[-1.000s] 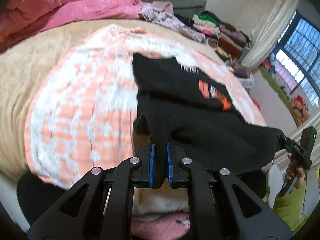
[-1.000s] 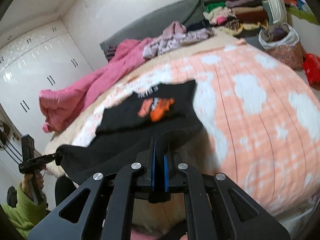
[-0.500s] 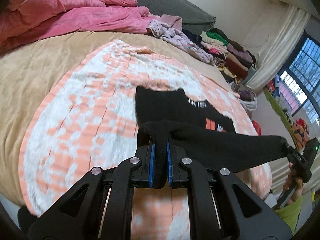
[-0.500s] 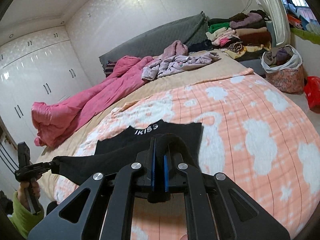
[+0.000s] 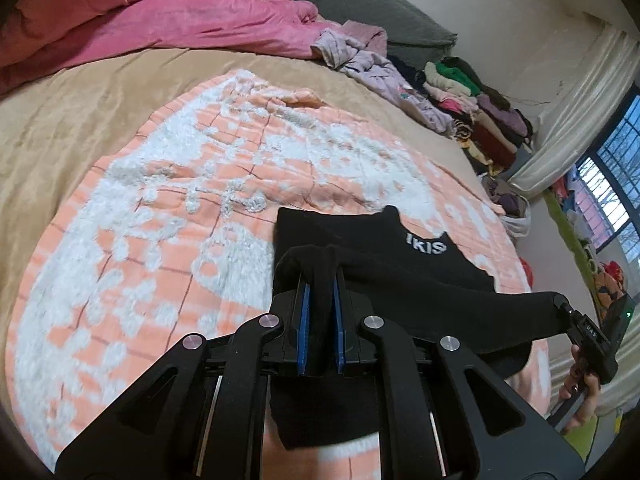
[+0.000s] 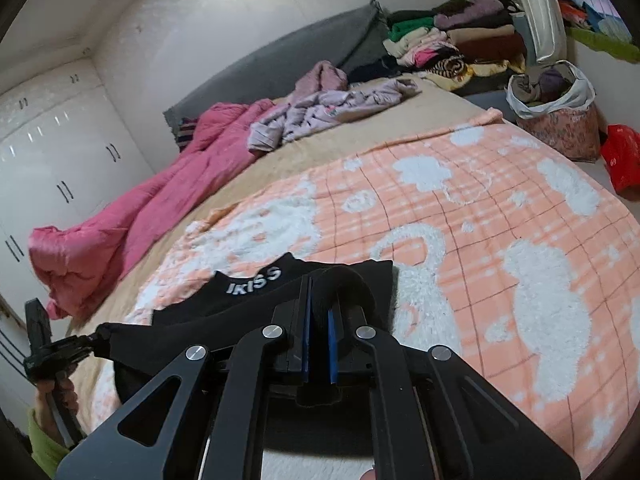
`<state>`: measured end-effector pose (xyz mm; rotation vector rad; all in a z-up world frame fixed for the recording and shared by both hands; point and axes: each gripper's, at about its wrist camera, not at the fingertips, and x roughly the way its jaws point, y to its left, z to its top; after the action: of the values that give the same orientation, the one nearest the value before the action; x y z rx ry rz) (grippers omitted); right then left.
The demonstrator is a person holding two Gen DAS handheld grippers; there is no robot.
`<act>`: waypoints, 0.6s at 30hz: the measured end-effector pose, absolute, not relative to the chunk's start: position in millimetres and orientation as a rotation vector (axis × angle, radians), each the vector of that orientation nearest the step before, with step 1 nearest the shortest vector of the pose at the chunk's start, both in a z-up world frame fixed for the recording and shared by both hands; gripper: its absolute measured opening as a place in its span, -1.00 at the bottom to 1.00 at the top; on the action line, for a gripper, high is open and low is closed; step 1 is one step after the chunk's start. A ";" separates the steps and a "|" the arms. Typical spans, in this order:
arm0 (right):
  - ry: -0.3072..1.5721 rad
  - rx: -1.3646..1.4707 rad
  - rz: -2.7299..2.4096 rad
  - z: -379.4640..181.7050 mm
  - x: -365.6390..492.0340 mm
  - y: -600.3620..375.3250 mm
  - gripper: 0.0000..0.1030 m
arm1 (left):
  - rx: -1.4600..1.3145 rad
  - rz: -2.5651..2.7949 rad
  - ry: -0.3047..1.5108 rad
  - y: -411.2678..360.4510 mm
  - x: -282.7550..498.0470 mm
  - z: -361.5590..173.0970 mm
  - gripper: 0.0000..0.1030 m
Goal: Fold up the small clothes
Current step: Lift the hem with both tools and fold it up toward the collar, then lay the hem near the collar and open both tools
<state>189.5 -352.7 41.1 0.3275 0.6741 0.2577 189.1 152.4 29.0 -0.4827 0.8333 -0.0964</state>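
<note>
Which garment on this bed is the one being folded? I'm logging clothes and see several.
The black garment with white lettering, on the orange-and-white blanket. Both grippers, left gripper and right gripper, clamp its edge; the lilac clothes lie untouched.

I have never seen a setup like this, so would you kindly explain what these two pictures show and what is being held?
No robot here: a person holds a two-finger gripper in each hand, each with a camera looking along its fingers. One picture is from the left gripper, the other from the right gripper; each also shows the other off to the side. Both are shut on the near edge of a black garment, stretched between them, while its far part lies on an orange blanket covering a bed. Behind lie a pink quilt and piled clothes.
</note>
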 end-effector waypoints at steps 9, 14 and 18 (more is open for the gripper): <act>0.754 0.299 0.160 -0.8 222.5 -346.0 -0.88 | -0.512 -0.072 0.884 156.5 217.0 -9.3 -0.86; 0.759 0.255 0.131 -14.8 226.2 -341.6 -0.81 | -0.537 -0.076 0.856 159.4 214.5 -15.8 -0.83; 0.742 0.232 0.081 -14.8 223.5 -346.8 -0.11 | -0.426 -0.014 0.775 155.7 203.4 -5.5 -0.25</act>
<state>223.5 -346.8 -14.8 0.2317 0.7421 0.0812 203.4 155.7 -5.5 -0.4261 0.7754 -0.0139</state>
